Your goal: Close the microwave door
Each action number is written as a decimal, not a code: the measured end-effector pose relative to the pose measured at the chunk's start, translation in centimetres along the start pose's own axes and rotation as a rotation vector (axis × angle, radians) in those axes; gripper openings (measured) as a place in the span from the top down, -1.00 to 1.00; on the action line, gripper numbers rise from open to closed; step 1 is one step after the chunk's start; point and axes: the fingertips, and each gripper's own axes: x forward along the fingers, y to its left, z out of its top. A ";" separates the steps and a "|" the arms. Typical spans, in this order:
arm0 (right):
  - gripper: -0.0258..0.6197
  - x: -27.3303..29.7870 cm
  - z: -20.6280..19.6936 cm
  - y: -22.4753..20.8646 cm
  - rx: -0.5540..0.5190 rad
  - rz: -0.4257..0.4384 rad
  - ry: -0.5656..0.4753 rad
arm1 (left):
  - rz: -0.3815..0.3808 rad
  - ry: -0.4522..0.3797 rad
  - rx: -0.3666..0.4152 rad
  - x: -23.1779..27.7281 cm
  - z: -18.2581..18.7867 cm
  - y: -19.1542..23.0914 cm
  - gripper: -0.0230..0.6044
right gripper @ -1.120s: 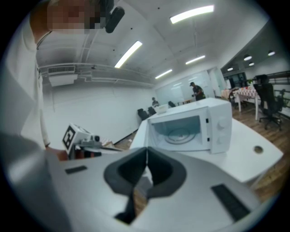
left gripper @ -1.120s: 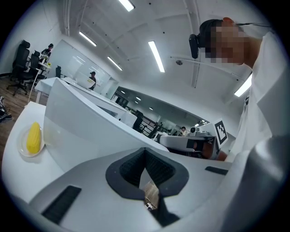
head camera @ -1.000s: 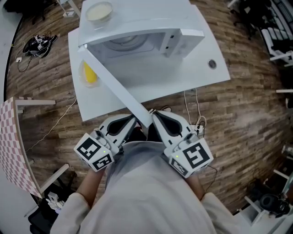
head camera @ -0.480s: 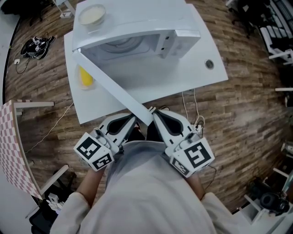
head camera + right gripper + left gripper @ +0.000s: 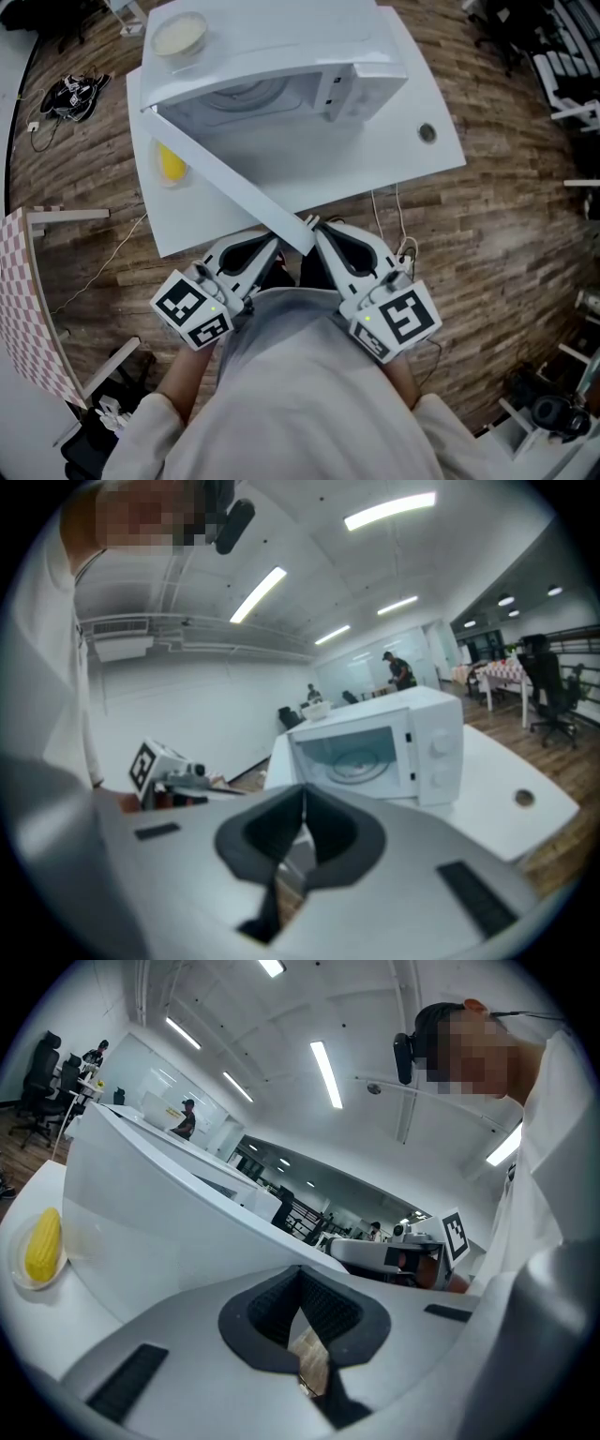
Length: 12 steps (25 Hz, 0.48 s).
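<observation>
Both grippers are held low and near, tucked against the person's torso, with tips pointed far and converging.

- The left gripper [image 5: 272, 246] has its jaws closed tip to tip, with nothing held between the dark ribbed pads.
- The right gripper [image 5: 321, 234] is the same: its jaws meet at the tips and are empty.
- The microwave [image 5: 281, 47] is a white, glossy box set at the far side of the white table [image 5: 412, 159].
- Its door [image 5: 225, 178] is swung wide open. It is hinged at the left and seen edge-on as a long flat white panel running diagonally toward the near side.
- The door's free end overhangs the table's near edge and lies between the two gripper tips. The left gripper is on the door's left face and the right gripper on its right. Contact cannot be confirmed from any view.
- In the right gripper view the open cavity is seen with a round glass turntable [image 5: 361, 761] inside.
- A shallow round bowl [image 5: 178, 36] is set on the microwave's top, at the far left corner.
- A yellow corn cob [image 5: 172, 161] is laid on a small plate [image 5: 19, 1269] on the table, left of the door.
- The table's corners are rounded.
- The wood floor [image 5: 487, 244] is exposed right of and near the table.
- A cable bundle [image 5: 70, 94] is on the floor at the far left.
- A checkered panel [image 5: 28, 300] is at the near left.
</observation>
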 end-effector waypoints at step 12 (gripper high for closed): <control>0.85 0.0 0.3 -1.1 0.009 -0.007 -0.004 | 0.007 0.014 -0.001 0.9 0.3 0.3 0.88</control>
